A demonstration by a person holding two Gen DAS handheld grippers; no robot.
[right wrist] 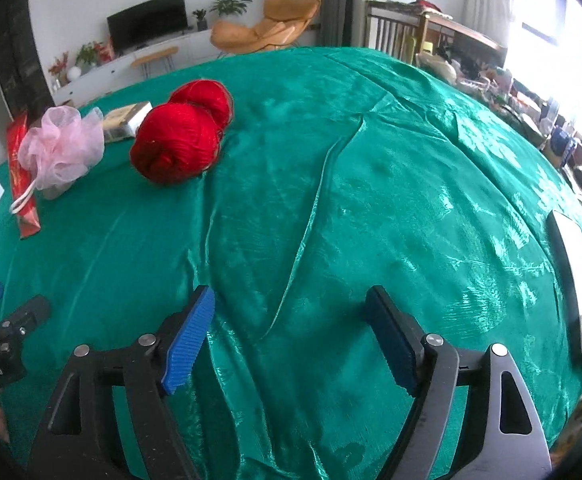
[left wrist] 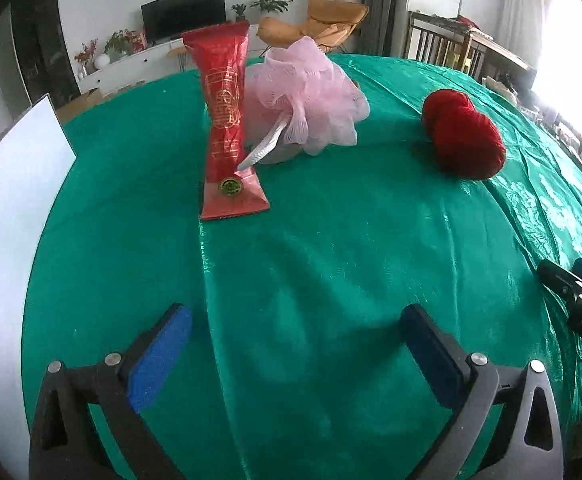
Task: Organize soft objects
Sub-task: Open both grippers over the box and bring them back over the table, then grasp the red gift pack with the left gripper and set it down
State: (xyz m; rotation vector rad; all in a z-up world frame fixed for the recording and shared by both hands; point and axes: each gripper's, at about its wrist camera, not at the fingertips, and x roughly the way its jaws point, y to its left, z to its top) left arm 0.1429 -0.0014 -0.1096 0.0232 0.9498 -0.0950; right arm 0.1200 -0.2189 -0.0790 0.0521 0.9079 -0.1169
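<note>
A pink mesh bath pouf (left wrist: 311,100) with a white cord lies at the far middle of the green cloth, against a red foil packet (left wrist: 227,120). A red yarn ball (left wrist: 465,136) lies to its right. In the right wrist view the yarn (right wrist: 181,134) sits far left, with the pouf (right wrist: 61,146) and the packet (right wrist: 21,176) beyond it on the left. My left gripper (left wrist: 295,320) is open and empty over bare cloth, well short of the objects. My right gripper (right wrist: 291,312) is open and empty, also over bare cloth.
A green satin cloth (left wrist: 331,248) covers the table. A white board (left wrist: 15,184) stands at the left edge. A small box (right wrist: 125,120) lies behind the yarn. A phone (right wrist: 579,284) lies at the right edge. The right gripper shows at the left view's right edge (left wrist: 579,296).
</note>
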